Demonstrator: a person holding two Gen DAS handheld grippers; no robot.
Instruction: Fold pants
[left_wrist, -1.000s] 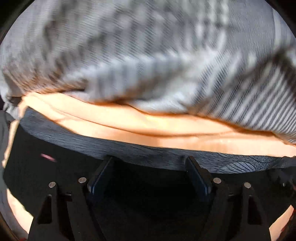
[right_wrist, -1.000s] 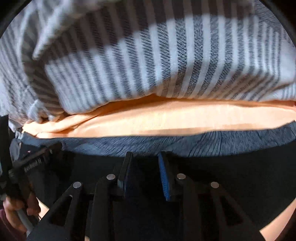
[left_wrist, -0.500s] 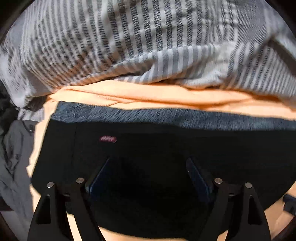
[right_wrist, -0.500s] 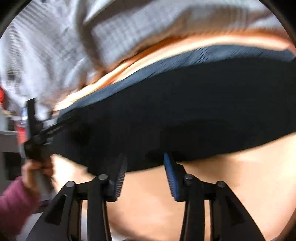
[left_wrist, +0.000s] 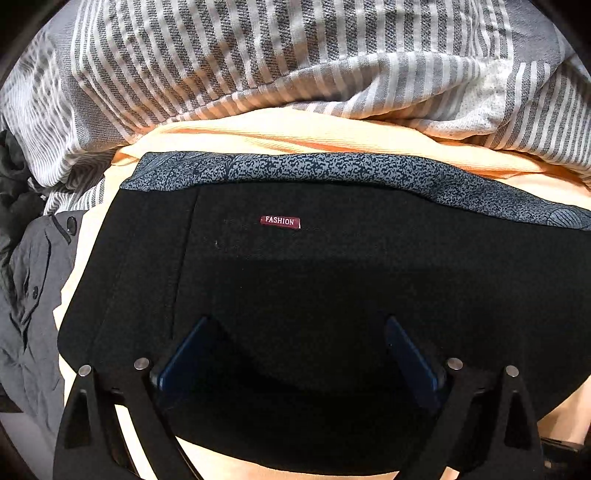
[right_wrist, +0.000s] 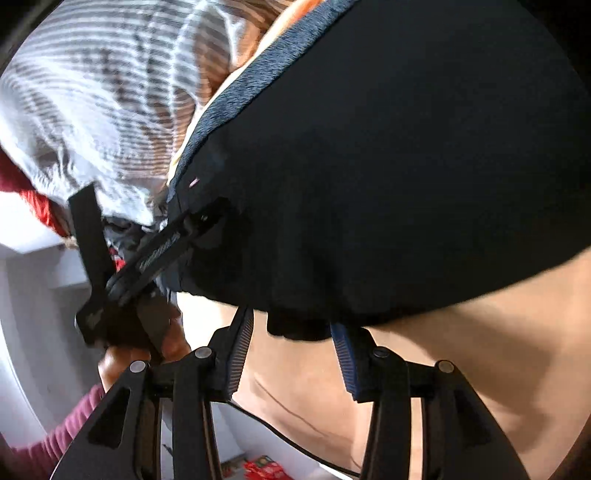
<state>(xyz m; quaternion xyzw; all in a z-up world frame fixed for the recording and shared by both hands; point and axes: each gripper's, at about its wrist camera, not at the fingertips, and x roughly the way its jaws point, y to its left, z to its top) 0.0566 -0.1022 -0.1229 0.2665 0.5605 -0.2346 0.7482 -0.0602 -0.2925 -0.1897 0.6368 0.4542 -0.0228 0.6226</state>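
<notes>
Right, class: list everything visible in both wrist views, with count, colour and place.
pants: one, black, grey waistband, flat on the sheet
sheet: one, orange, under the pants
blanket: one, grey-white striped, beyond the sheet
shirt: one, dark grey, left of the pants
left gripper: black, fingers just opening, wide above the pants, nothing gripped
right gripper: black, fingers just closing, pants edge between them
left hand: one, maroon sleeve, holding the left gripper

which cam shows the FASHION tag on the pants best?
Left wrist: the tag is sharp and readable on the black pants, just below the grey waistband. Right wrist shows only a tiny blurred pink mark near the waistband, unreadable.
</notes>
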